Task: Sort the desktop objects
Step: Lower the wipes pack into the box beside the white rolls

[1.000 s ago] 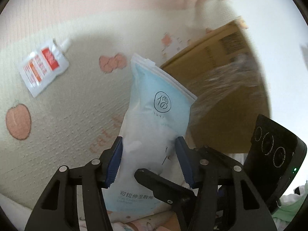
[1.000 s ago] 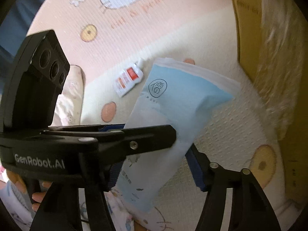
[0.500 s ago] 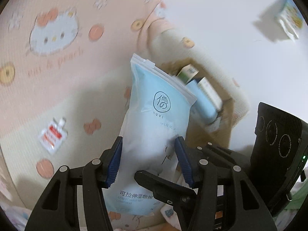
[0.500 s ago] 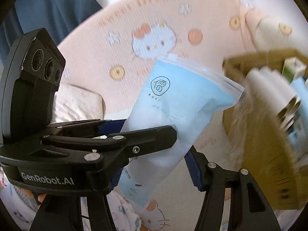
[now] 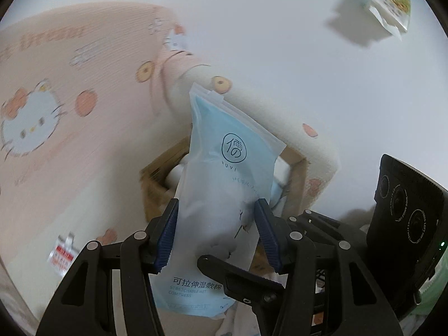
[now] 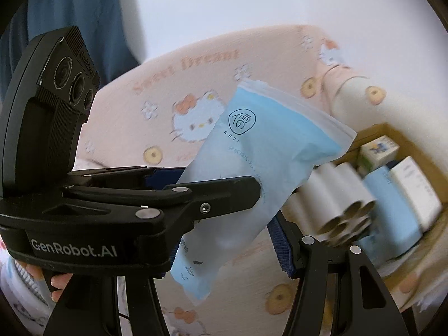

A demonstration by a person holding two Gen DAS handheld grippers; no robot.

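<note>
Now both grippers clamp one light-blue pouch [image 5: 224,193] in the air: the left gripper [image 5: 215,235] pinches its lower half, and the right gripper [image 6: 224,240] grips it too. Beyond it sits a cardboard box [image 6: 403,140] holding paper rolls [image 6: 338,198] and cartons.

I was working in a home, by every sign a bedroom. A pink and cream bedspread [image 6: 173,89] with cartoon cats, flowers and the words "Sweet Dream" filled most of the right wrist view, from nine o'clock round to three. A plain white wall [image 6: 252,2] rose behind it at twelve, with blue fabric [image 6: 75,8] at eleven. At four o'clock a cardboard box [image 6: 372,133] sat on the spread, holding paper rolls [image 6: 338,196] and small cartons [image 6: 379,148].
</note>
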